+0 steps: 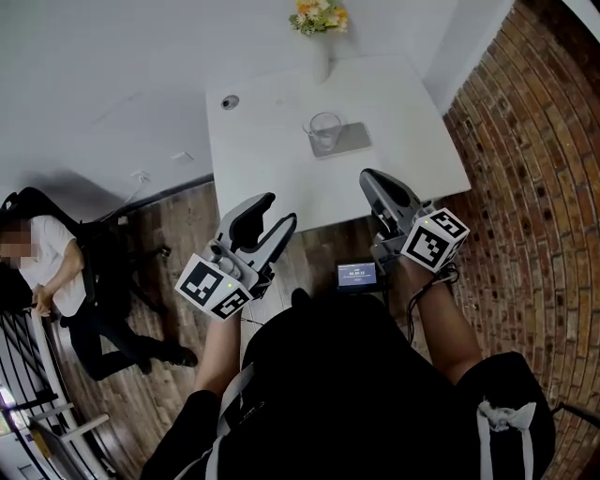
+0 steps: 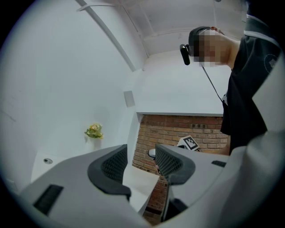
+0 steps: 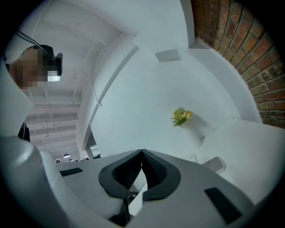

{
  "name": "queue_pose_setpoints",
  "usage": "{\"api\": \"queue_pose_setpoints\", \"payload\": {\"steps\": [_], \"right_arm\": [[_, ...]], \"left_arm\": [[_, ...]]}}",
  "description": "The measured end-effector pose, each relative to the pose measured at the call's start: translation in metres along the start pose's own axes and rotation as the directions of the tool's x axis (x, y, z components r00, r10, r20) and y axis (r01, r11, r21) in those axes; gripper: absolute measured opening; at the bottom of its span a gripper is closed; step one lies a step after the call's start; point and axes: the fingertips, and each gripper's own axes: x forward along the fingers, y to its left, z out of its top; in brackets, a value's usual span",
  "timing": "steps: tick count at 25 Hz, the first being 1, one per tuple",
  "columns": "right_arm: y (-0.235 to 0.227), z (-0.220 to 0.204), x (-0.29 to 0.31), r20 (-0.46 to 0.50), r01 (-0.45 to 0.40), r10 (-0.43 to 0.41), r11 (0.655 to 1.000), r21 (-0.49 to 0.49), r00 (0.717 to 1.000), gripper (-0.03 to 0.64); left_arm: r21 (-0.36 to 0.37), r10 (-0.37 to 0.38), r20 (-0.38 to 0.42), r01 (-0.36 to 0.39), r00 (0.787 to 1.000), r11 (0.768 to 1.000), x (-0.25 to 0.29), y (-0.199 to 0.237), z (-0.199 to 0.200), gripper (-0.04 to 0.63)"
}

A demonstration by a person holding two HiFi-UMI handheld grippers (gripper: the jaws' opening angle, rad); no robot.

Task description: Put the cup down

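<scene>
A clear glass cup (image 1: 324,130) stands upright on a grey coaster (image 1: 343,141) in the middle of the white table (image 1: 272,159); the cup (image 3: 193,157) also shows small and far in the right gripper view. My right gripper (image 1: 373,181) hangs at the table's near edge, well short of the cup, its jaws shut with nothing between them (image 3: 141,153). Off the table's near left corner, my left gripper (image 1: 272,212) stands open and empty (image 2: 140,162). Neither gripper touches the cup.
A small vase of yellow flowers (image 1: 320,19) stands at the table's far edge. A round port (image 1: 230,101) sits in the table's left part. A brick wall (image 1: 534,187) runs along the right. A seated person (image 1: 56,281) is at the left on the wooden floor.
</scene>
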Motion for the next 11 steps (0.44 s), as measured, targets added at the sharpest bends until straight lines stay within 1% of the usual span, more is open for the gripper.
{"api": "queue_pose_setpoints", "payload": {"steps": [4, 11], "right_arm": [[0.0001, -0.0051, -0.0003, -0.01, 0.026, -0.026, 1.0, -0.015, 1.0, 0.012], [-0.0026, 0.0013, -0.0029, 0.014, 0.044, -0.044, 0.999, -0.021, 0.999, 0.012]], "left_arm": [[-0.001, -0.009, -0.001, 0.009, 1.0, 1.0, -0.0008, -0.0019, 0.0, 0.192], [0.0, -0.011, 0.0, 0.011, 1.0, 1.0, -0.0027, -0.0014, 0.0015, 0.192]]}}
